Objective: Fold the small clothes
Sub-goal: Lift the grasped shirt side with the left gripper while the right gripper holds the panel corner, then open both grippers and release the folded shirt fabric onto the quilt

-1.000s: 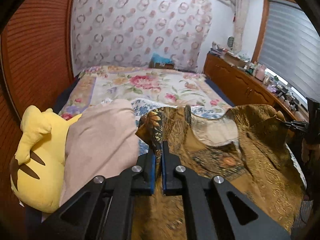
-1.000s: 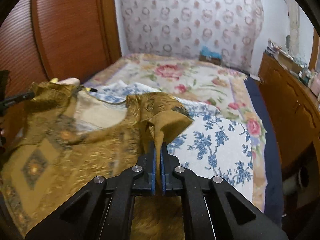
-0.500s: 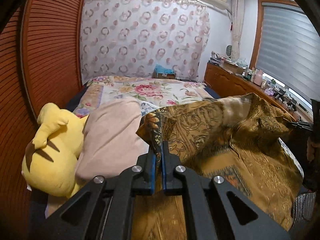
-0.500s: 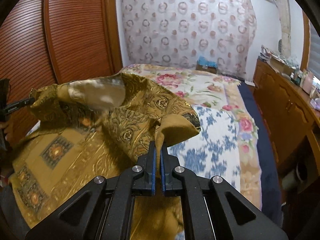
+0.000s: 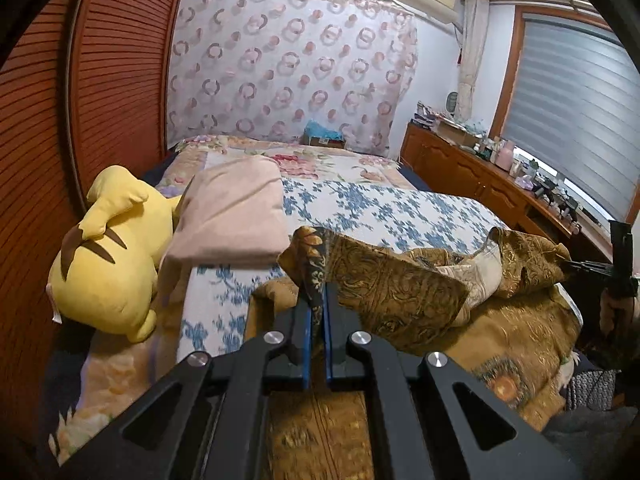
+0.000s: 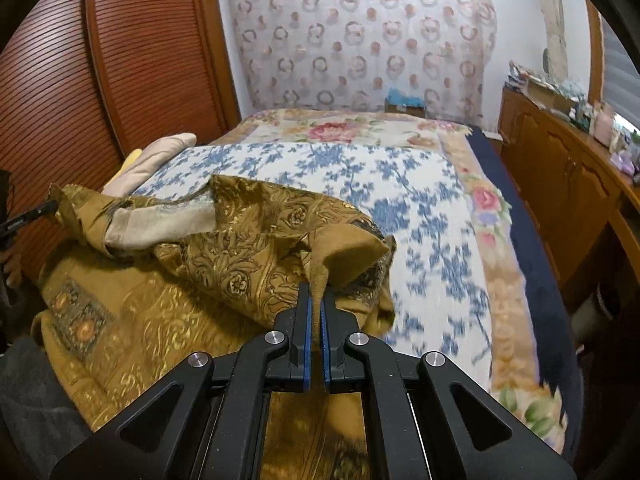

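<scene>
Well, both tools (image 5: 316,312) (image 6: 316,308) pinch garment (image 6: 240,264) corners above open bedspread (image 6: 420,200).

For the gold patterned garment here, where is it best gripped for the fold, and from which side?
Best at its two upper corners, as now: the left tool and right tool each pinch a corner of the gold garment, coming from the near edge. The raised edge hangs slack between them; the rest lies on the bed.

I can't see the near hem of the gold patterned garment (image 5: 520,332); my gripper bodies and the bottom edges cut it off. The pink pillow (image 5: 236,216) hides part of the yellow plush toy (image 5: 108,260), and the dresser clutter (image 5: 516,164) is too small to identify.
</scene>
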